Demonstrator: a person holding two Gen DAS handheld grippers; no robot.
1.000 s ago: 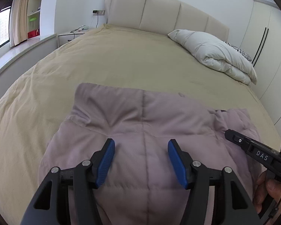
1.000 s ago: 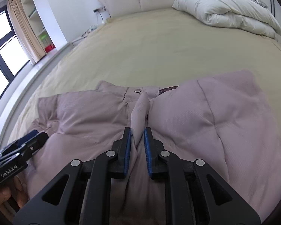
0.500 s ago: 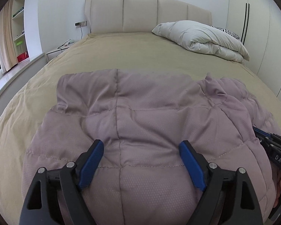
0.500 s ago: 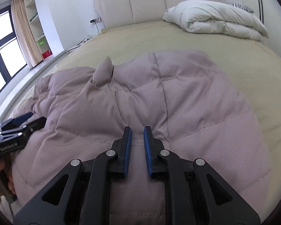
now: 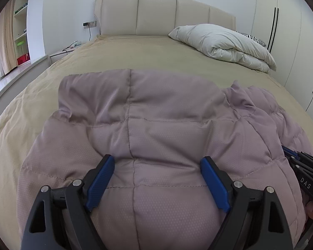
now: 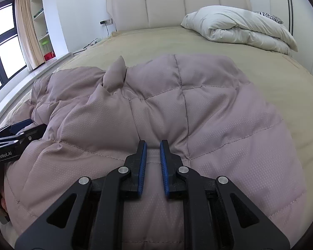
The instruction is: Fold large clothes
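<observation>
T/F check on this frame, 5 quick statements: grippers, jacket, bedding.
1. The left gripper is open wide over the mauve quilted jacket. True.
2. The right gripper is spread as wide as the left. False: its jaws stand close together, with a strip of jacket fabric between them.
3. The jacket lies on a tan bedspread. True.
4. The white duvet covers the jacket. False: it is folded up by the headboard.
5. The jacket is hanging from a wardrobe door. False: it is on the bed.
</observation>
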